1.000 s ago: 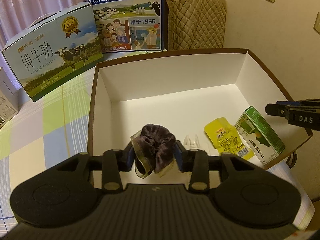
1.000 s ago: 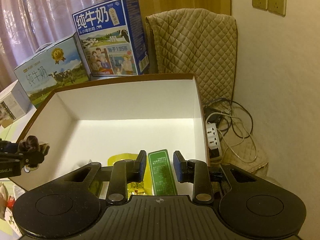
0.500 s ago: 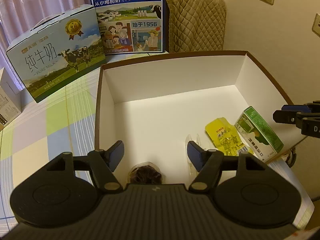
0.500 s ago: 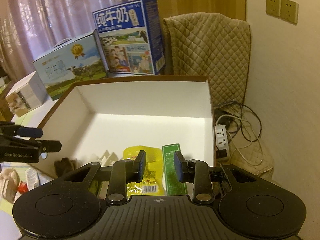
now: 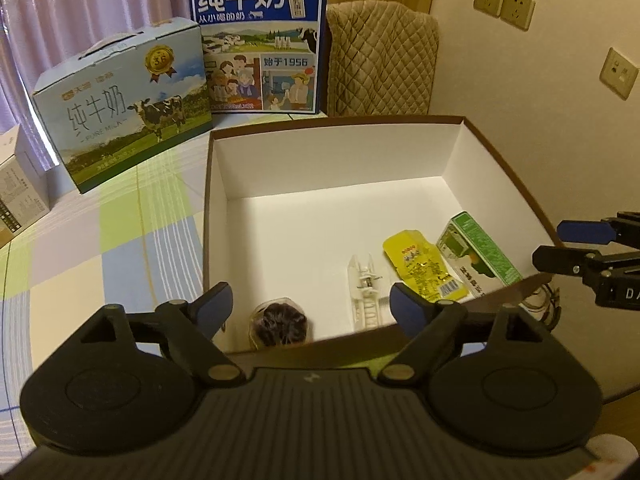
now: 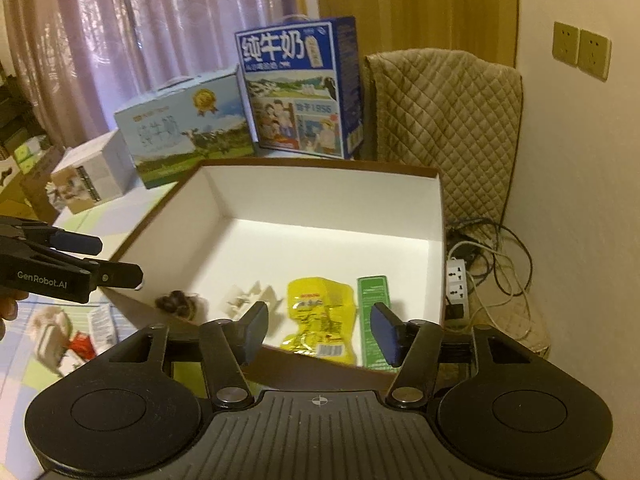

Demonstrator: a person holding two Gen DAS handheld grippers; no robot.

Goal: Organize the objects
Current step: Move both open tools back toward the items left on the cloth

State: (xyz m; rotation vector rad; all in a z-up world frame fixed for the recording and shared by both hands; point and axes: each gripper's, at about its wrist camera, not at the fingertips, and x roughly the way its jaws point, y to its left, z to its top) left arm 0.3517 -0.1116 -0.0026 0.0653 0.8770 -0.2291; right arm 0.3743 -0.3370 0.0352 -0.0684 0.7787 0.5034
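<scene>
Lying along the near wall of the white-lined box [image 5: 332,160]: dark scrunchie [image 5: 279,322] at its near left corner, then white plastic clip [image 5: 365,284], yellow pouch [image 5: 422,270], green carton [image 5: 478,254]; left tool [image 5: 310,306] spread wide and empty, right tool [image 6: 318,330] likewise wide above the near rim

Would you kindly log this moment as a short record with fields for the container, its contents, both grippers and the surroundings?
container: open brown cardboard box with white inside, on a checked tablecloth
contents, left to right: dark purple scrunchie; white plastic clip; yellow snack pouch; green carton
left gripper: open, empty, over the box's near edge
right gripper: open, empty, over the pouch and carton
surroundings: two milk cartons behind the box
</scene>
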